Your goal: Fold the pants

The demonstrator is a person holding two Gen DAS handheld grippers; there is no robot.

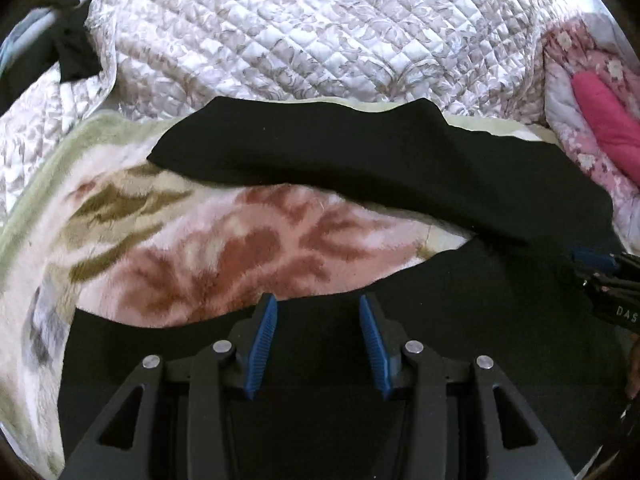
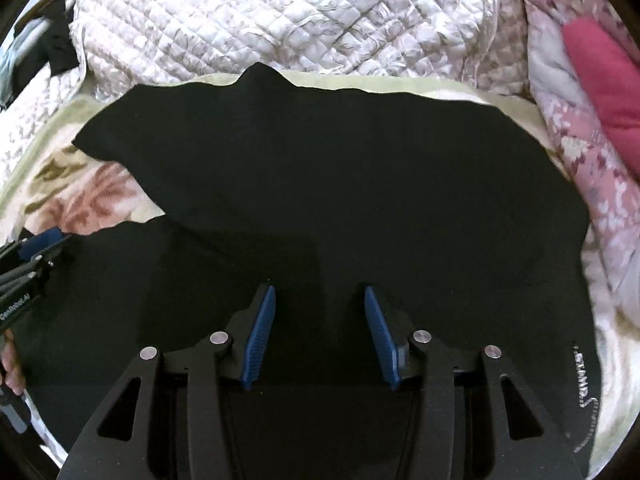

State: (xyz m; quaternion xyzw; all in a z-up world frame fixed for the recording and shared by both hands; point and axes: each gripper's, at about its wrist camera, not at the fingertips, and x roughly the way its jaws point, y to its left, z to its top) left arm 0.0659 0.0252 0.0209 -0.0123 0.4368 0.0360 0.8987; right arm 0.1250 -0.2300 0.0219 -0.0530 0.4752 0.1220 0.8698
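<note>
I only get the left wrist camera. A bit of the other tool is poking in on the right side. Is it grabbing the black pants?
Observer: No. In the right wrist view the right tool is open above the black pants, its pads apart and pinching nothing.
Operator: Is there any writing on the pants? I just see black.
Observer: Yes, there is white stitched lettering near their right edge, beside the right tool.
Operator: Who's holding my tool?
Observer: A hand shows at that view's left edge, with fingers on the handle below the left tool.
</note>
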